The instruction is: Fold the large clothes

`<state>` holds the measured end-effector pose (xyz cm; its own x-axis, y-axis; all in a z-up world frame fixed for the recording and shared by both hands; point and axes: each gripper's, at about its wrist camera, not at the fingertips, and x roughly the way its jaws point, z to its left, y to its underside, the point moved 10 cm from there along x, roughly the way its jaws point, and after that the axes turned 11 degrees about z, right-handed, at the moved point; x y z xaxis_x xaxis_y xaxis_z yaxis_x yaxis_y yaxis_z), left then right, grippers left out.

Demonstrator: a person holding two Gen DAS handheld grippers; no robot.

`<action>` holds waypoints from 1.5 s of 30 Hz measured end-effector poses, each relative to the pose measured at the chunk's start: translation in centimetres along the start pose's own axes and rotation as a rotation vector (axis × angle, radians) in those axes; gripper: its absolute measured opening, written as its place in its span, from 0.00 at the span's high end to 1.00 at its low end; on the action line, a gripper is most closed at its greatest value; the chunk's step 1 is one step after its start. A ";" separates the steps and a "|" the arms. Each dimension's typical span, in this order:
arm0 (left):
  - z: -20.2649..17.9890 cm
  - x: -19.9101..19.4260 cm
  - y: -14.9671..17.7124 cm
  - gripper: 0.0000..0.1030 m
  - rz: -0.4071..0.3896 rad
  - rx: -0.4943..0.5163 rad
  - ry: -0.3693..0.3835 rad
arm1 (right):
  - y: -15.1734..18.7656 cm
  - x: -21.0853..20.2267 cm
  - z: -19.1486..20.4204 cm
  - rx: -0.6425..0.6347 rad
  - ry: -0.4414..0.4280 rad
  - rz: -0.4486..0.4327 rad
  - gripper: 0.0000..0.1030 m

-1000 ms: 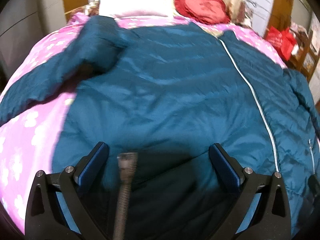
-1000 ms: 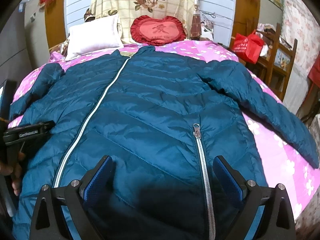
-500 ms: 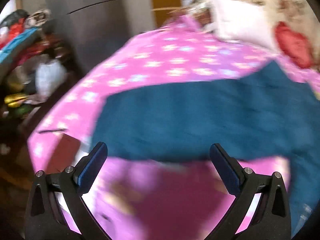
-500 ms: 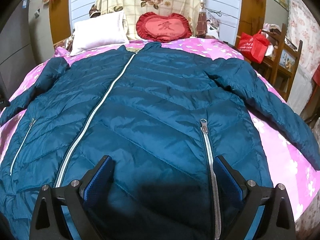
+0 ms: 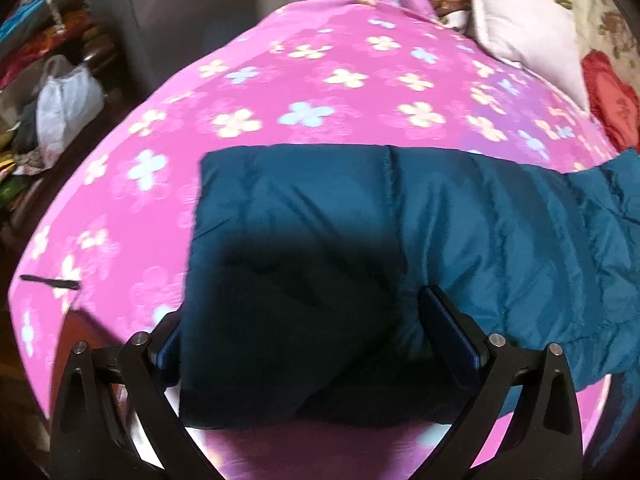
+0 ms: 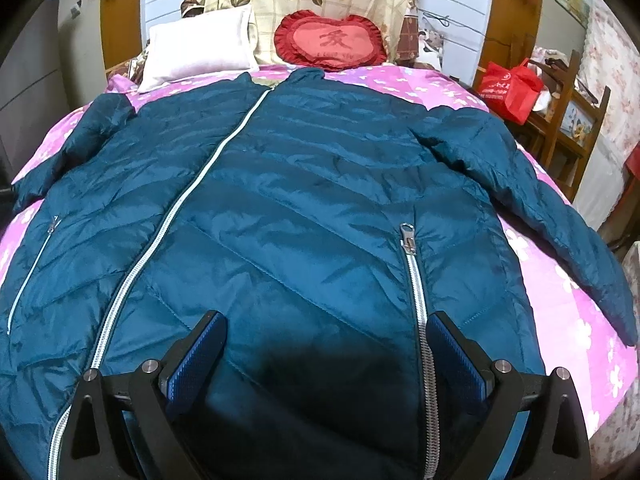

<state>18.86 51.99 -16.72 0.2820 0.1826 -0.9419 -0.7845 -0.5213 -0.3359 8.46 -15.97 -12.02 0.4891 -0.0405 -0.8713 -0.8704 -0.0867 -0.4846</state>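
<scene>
The left gripper [image 5: 316,336] has its fingers spread wide around the cuff end of the jacket's sleeve [image 5: 320,240] — not pinched. The right gripper [image 6: 326,350], equally wide, hovers over the near hem of the teal jacket [image 6: 300,208] — spread flat on the pink floral bed [image 5: 304,80].

The left claw [image 5: 300,344] has two black, matte fingers that widen into angular, triangular frames with hollow cut-outs, and each carries a blue, finely ribbed pad [image 5: 450,330] on its inner face. Round silver screws sit in pairs on the top of each frame. The right claw [image 6: 326,360] is built the same: black frames, blue textured pads [image 6: 456,362], silver screw heads.
</scene>
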 end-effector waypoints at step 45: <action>-62.2 -20.8 19.6 0.88 -0.072 0.683 0.744 | 5.9 -3.3 -14.1 0.241 0.047 0.048 0.04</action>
<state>31.94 -13.89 -3.46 0.4304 -0.4929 -0.7562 -0.8346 0.1018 -0.5414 2.51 -30.41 -10.87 0.4444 -0.0857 -0.8917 -0.8780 0.1561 -0.4526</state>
